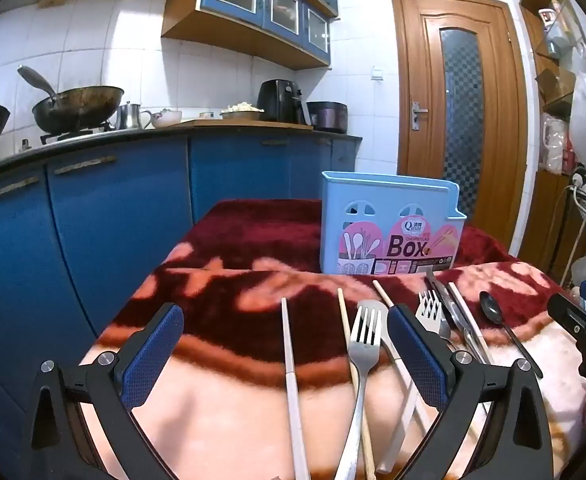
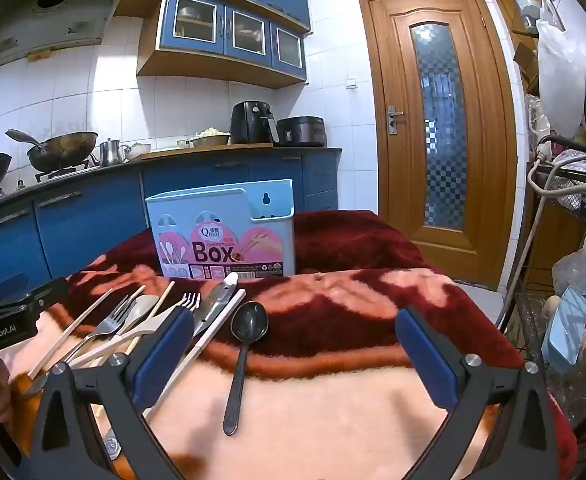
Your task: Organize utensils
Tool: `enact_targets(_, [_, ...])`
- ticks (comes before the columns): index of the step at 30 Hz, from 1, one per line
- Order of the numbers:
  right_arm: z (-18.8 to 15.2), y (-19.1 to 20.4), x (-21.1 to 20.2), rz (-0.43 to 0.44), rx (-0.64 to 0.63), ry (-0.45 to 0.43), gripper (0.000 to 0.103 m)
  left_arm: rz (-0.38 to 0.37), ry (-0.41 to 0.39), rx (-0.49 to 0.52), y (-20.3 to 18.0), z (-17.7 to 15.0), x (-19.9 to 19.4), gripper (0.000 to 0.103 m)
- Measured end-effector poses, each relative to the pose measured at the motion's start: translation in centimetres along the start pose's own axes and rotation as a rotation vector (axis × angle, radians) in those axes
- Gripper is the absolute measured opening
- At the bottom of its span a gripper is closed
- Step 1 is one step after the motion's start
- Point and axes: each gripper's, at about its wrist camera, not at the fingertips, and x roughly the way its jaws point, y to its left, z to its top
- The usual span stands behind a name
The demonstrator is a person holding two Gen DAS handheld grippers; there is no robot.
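A light blue chopsticks box stands upright on a table covered by a red and pink blanket; the right wrist view shows it too. Utensils lie loose in front of it: a white chopstick, a steel fork, a second fork, a knife and a black spoon. My left gripper is open, low over the chopstick and fork. My right gripper is open, with the black spoon between its fingers, untouched.
Blue kitchen cabinets with a wok stand to the left behind the table. A wooden door is at the back right. A wire rack with bags stands close to the table's right side.
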Motion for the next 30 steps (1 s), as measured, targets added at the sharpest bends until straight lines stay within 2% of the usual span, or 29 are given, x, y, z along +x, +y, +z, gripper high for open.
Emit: enact_targets(30, [-0.05, 0.09, -0.01, -0.002, -0.006, -0.006, 0.103, 0.002, 0.001, 0.006, 0.01, -0.02, -0.02, 0.102])
